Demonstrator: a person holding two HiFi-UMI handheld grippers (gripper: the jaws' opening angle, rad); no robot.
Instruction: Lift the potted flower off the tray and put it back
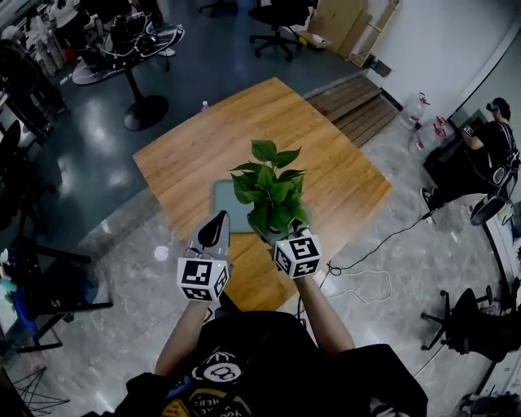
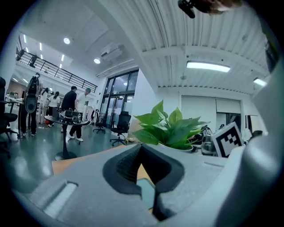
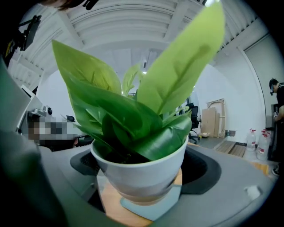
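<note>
A potted flower with broad green leaves (image 1: 269,191) sits in a white pot (image 3: 142,175). My right gripper (image 1: 281,236) is shut on the pot, one jaw on each side. The pot hangs above the pale blue-grey tray (image 1: 224,204), which lies on the wooden table (image 1: 326,138). In the right gripper view the tray (image 3: 153,207) shows just beneath the pot's base. My left gripper (image 1: 213,232) is shut and holds nothing, hovering left of the plant over the table's near edge. From the left gripper view the plant (image 2: 171,128) stands to the right, and a bit of tray (image 2: 146,193) shows through the jaw gap.
The table stands on a grey tiled floor with a cable (image 1: 366,252) trailing at its right. A round table (image 1: 130,49) and office chairs (image 1: 281,20) stand beyond. A person (image 1: 496,138) sits far right, and several people (image 2: 71,102) stand in the distance.
</note>
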